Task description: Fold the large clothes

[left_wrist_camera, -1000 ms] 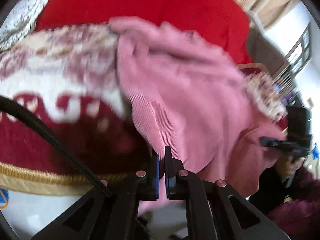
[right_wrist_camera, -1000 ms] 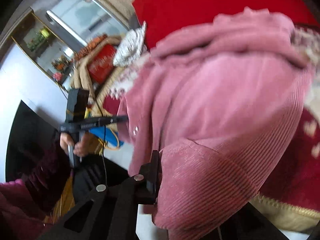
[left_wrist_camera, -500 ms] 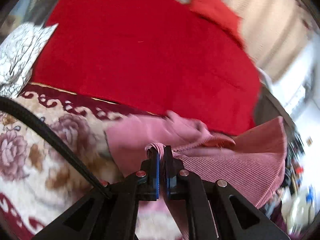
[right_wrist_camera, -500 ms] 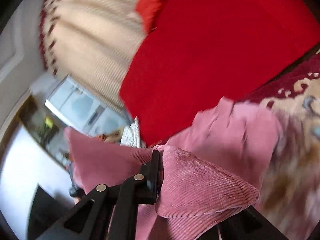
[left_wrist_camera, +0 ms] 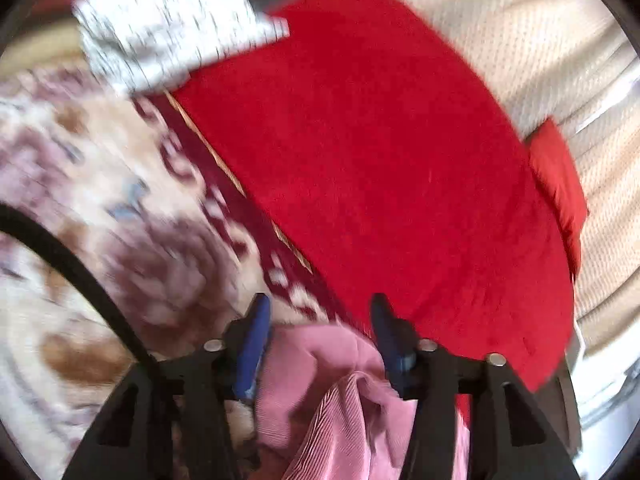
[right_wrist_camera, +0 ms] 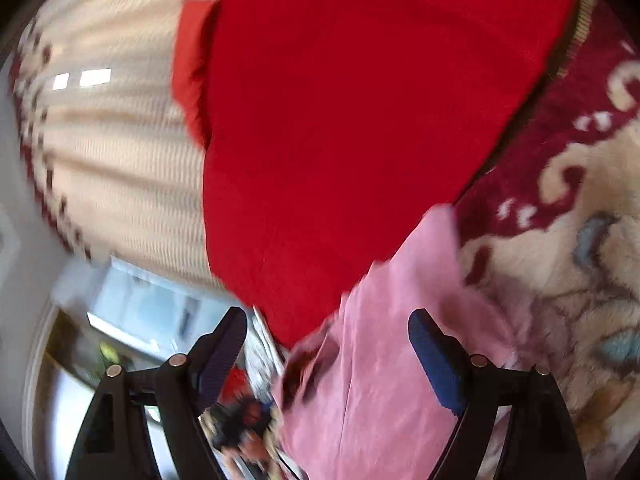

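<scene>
Both pictures are blurred by motion, so fine detail cannot be made out.

In the left wrist view, the left gripper (left_wrist_camera: pixel 318 312) is seen with its blue-padded fingers (left_wrist_camera: pixel 253 344) spread wide apart, released, with nothing clamped between them. The pink corduroy garment (left_wrist_camera: pixel 344 392) is bunched low in the gap between the fingers, close to the gripper body; whether it brushes the pads cannot be told. Beyond the fingertips a red blanket (left_wrist_camera: pixel 380 168) is spread, and to the left of the fingers a floral plush blanket (left_wrist_camera: pixel 104 208) with a dark red patterned border is seen. Far ahead and to the left, a white patterned cloth (left_wrist_camera: pixel 168 28) lies across the edge of the red blanket. A black cable (left_wrist_camera: pixel 76 268) curves past the left finger. A cream curtain (left_wrist_camera: pixel 532 32) hangs behind the red blanket.

In the right wrist view, the right gripper (right_wrist_camera: pixel 328 328) is likewise held with its fingers (right_wrist_camera: pixel 436 356) parted and released. The pink garment (right_wrist_camera: pixel 392 352) lies between the fingers and extends ahead past the right fingertip, resting over the meeting line of the red blanket (right_wrist_camera: pixel 352 120) and the floral blanket (right_wrist_camera: pixel 580 248). The curtain (right_wrist_camera: pixel 116 140) is seen to the left of the fingers.
</scene>
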The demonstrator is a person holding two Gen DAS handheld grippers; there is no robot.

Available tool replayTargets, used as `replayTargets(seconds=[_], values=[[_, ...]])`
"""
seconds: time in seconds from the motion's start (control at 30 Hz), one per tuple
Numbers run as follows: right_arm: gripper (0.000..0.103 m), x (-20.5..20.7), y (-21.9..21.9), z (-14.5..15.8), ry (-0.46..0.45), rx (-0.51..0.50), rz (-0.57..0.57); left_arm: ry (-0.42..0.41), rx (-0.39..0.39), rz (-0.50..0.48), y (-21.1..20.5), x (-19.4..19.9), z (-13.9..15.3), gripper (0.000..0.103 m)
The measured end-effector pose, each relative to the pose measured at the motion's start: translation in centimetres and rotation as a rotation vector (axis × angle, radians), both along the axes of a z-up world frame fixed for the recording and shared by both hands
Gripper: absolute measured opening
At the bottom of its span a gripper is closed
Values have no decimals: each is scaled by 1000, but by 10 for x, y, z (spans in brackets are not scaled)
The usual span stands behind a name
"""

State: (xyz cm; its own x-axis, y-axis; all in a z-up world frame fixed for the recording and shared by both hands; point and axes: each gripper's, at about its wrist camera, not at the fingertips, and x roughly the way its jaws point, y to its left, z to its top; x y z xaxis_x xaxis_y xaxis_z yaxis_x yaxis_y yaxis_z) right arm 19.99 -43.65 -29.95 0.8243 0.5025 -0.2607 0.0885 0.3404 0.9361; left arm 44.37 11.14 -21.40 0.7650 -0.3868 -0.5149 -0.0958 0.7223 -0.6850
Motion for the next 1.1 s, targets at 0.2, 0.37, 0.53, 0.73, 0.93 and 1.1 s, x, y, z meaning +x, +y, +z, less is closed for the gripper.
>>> replayTargets(seconds=[0.2,0.37,0.53,0.73,0.93,1.1], values=[[69,10,63,28,-17,-224,151,57,361,-355,-101,-37,5,54],[66,16,90,19,27,-259,213,189,421,-556,-161,-35,-21,54],[66,26,95,8,52,-254,210,262,308,-555,-164,34,-27,55],[66,11,71,13,4,-249,139,116,279,-271,-114,79,18,55],[66,16,76,18,-1,-268,158,65,342,-263,-87,8,32,63],[56,28,96,-2,173,-381,257,97,574,-326,-116,-56,-4,63]])
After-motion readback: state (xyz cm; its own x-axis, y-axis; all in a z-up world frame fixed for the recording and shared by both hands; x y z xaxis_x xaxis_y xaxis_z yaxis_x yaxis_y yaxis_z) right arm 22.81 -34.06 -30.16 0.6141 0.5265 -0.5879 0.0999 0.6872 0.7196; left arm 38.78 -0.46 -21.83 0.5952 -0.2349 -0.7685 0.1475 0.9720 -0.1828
